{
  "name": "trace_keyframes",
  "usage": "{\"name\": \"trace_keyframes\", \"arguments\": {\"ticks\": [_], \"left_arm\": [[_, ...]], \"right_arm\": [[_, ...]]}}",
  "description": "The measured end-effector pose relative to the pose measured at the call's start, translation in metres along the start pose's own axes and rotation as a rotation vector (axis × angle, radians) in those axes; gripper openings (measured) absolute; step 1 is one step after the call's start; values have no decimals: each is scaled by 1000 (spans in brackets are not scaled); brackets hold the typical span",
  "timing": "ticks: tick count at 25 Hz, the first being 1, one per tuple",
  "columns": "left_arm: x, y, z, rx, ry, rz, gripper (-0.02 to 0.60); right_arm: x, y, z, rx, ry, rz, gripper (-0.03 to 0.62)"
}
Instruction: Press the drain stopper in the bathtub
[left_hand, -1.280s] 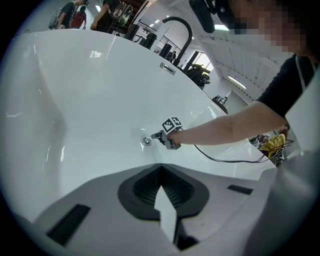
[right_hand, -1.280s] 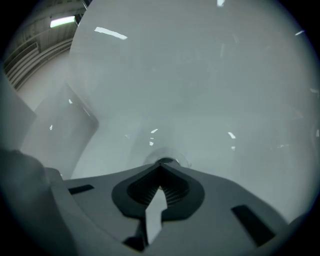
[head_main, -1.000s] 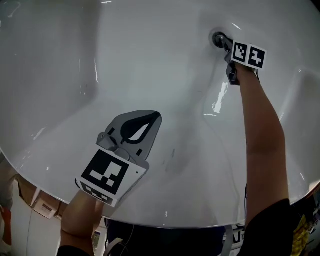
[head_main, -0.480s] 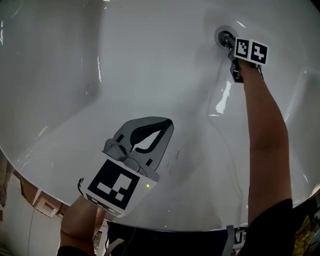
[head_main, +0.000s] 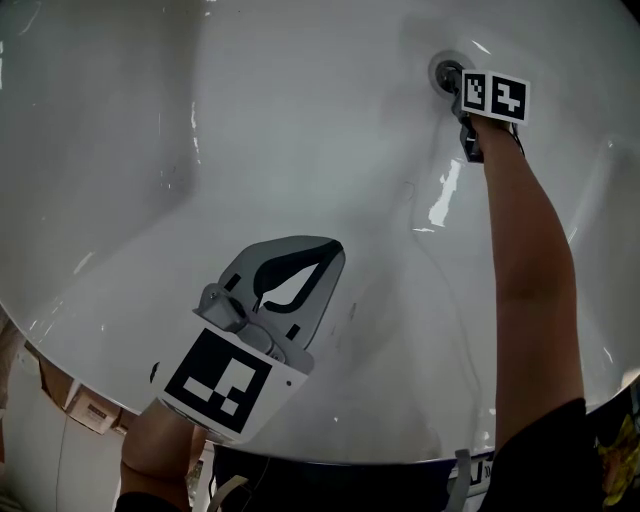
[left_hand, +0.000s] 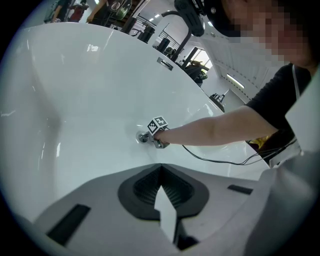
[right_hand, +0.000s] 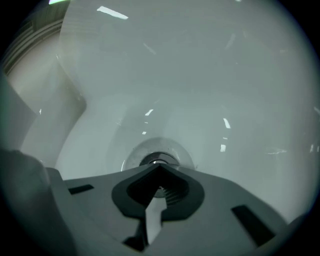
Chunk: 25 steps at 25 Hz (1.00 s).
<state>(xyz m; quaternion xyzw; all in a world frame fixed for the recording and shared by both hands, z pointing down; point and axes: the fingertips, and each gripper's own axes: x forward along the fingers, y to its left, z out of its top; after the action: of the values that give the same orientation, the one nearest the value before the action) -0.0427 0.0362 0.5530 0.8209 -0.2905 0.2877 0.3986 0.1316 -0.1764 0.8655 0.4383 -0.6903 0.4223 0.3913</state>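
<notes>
In the head view, the right claw (head_main: 462, 88) is reaching to the far end of the white bathtub (head_main: 220, 130), its tip sitting at the drain stopper (head_main: 443, 72). The left claw (head_main: 325, 255) is hovering well apart over the near slope.

In the left gripper view, the left claw (left_hand: 161, 169) is showing its jaws meeting tip to tip, clenched on nothing.

In the right gripper view, the right claw (right_hand: 159, 169) is likewise clenched and empty, its joined tips lying over the near edge of the round metal drain stopper (right_hand: 156, 160).
</notes>
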Motion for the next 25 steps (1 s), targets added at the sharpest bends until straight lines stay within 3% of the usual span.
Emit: {"name": "trace_keyframes", "arguments": {"ticks": [9,14,20,25], "left_arm": [[-1,-1,3,9,0,2,3],[3,7,-4,-47,-14,24,3],[-4,35,-15,-83,-4,109,3],[-33,25,17,-62,-31,140,3]], "right_arm": [[2,-1,0,5,-3,-7,12],[-11,-2,7,48,0,-25,12],[-99,18,24,28,-94,30,12],[-204,44,41,11,-177,90,12]]}}
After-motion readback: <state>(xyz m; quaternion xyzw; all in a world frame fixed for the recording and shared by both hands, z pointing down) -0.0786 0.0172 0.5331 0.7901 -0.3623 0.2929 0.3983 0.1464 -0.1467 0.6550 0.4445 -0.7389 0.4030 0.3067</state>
